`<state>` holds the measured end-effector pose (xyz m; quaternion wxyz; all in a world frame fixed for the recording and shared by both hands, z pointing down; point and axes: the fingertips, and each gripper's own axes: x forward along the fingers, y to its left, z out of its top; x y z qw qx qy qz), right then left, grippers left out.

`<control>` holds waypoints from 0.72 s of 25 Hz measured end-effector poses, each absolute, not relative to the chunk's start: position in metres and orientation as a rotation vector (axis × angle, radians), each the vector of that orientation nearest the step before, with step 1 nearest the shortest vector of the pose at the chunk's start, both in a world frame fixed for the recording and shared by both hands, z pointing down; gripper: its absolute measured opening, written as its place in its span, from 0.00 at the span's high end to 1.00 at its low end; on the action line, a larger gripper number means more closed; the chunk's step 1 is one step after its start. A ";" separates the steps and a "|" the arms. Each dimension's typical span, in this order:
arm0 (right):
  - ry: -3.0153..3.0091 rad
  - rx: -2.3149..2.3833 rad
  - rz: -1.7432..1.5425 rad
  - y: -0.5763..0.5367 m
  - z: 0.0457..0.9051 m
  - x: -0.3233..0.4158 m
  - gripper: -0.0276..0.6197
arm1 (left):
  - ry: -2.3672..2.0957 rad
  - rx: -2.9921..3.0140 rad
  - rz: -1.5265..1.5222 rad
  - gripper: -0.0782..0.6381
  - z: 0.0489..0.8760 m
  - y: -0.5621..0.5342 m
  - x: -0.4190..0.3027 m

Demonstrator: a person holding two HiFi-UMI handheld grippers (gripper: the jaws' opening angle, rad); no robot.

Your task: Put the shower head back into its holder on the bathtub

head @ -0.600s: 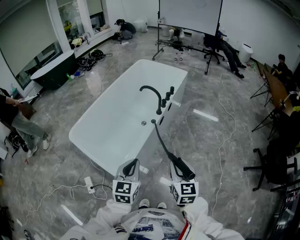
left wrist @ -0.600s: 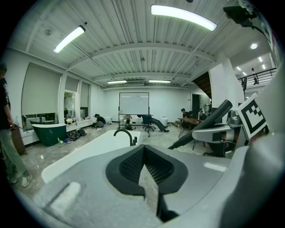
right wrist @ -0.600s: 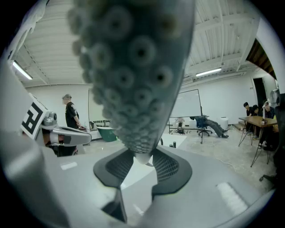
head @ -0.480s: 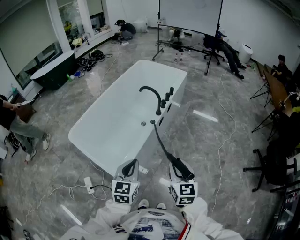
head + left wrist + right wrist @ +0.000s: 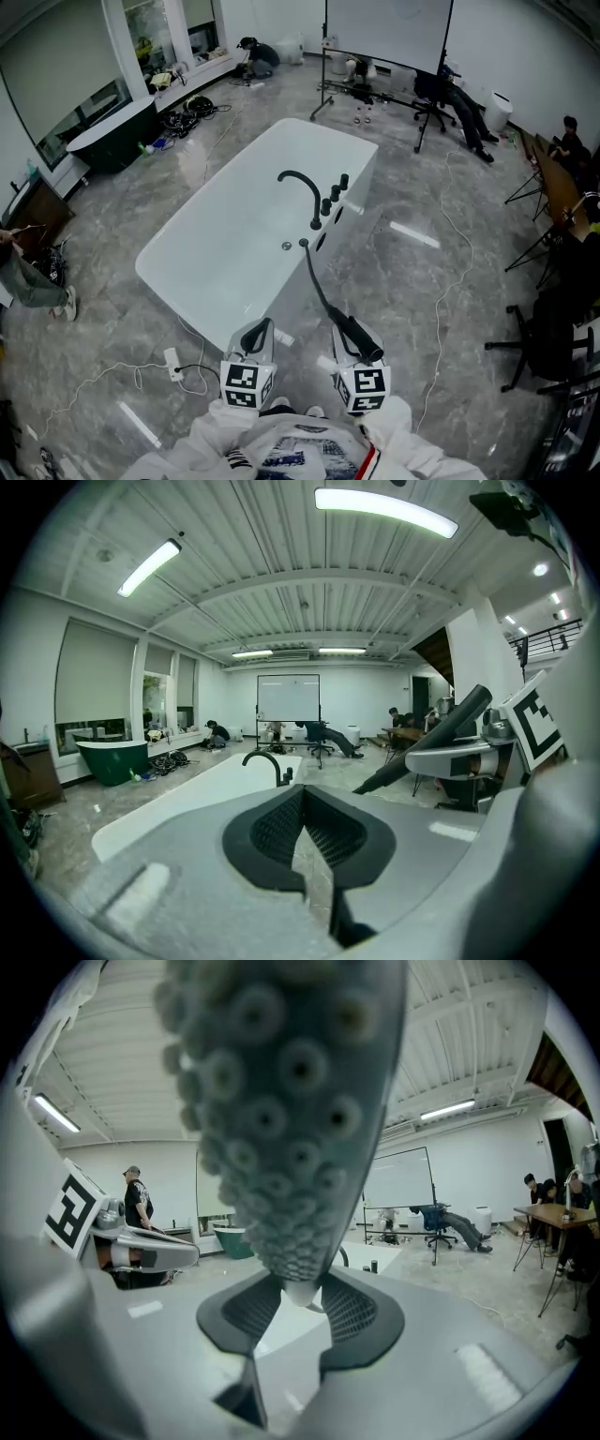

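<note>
Shower head (image 5: 281,1101) clamped in right hand-held gripper (image 5: 301,1303), bathtub (image 5: 225,253) ahead

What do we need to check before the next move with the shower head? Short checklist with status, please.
1. Shower head gripped by right hand-held gripper: ok, pads closed on it.
2. Left hand-held gripper free: ok, jaws together, nothing between.
3. Hose unsnagged: ok, one clean curve from the tub rim to the head.
4. Holder found and empty: cannot tell, the black fittings beside the faucet are too small.
5. Head at the fittings: not ok, it is over the floor, short of them.
</note>
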<state>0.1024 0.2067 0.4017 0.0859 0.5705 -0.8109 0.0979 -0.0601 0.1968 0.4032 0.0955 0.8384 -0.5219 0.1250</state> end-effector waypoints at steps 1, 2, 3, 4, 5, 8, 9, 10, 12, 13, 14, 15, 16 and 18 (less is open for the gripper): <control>-2.421 1.700 0.287 0.206 0.401 0.103 0.74 | -1.552 2.477 0.368 0.90 0.405 0.197 -0.060; -2.424 1.699 0.282 0.205 0.400 0.105 0.74 | -1.555 2.470 0.367 0.90 0.406 0.198 -0.059; -2.426 1.698 0.276 0.203 0.399 0.106 0.74 | -1.557 2.464 0.368 0.90 0.408 0.199 -0.058; -2.429 1.697 0.271 0.202 0.397 0.107 0.74 | -1.558 2.460 0.370 0.90 0.409 0.200 -0.057; -2.432 1.696 0.268 0.199 0.396 0.107 0.74 | -1.559 2.456 0.372 0.90 0.410 0.200 -0.057; -2.441 1.690 0.257 0.191 0.394 0.106 0.74 | -1.565 2.448 0.374 0.90 0.410 0.196 -0.058; -2.443 1.689 0.251 0.187 0.392 0.106 0.74 | -1.565 2.448 0.374 0.90 0.411 0.193 -0.058; -2.447 1.687 0.243 0.183 0.391 0.105 0.74 | -1.565 2.447 0.376 0.90 0.411 0.189 -0.058; -2.455 1.685 0.221 0.176 0.386 0.104 0.74 | -1.562 2.445 0.378 0.90 0.413 0.180 -0.058; -2.459 1.685 0.207 0.172 0.383 0.104 0.74 | -1.559 2.445 0.379 0.90 0.415 0.175 -0.057; -2.464 1.686 0.193 0.167 0.379 0.103 0.75 | -1.556 2.446 0.379 0.90 0.416 0.169 -0.056; -2.469 1.689 0.180 0.161 0.375 0.103 0.74 | -1.552 2.451 0.377 0.90 0.416 0.162 -0.055; -2.472 1.693 0.168 0.156 0.371 0.103 0.75 | -1.549 2.457 0.373 0.90 0.416 0.156 -0.053; -2.476 1.701 0.144 0.144 0.365 0.103 0.74 | -1.540 2.472 0.364 0.90 0.413 0.143 -0.050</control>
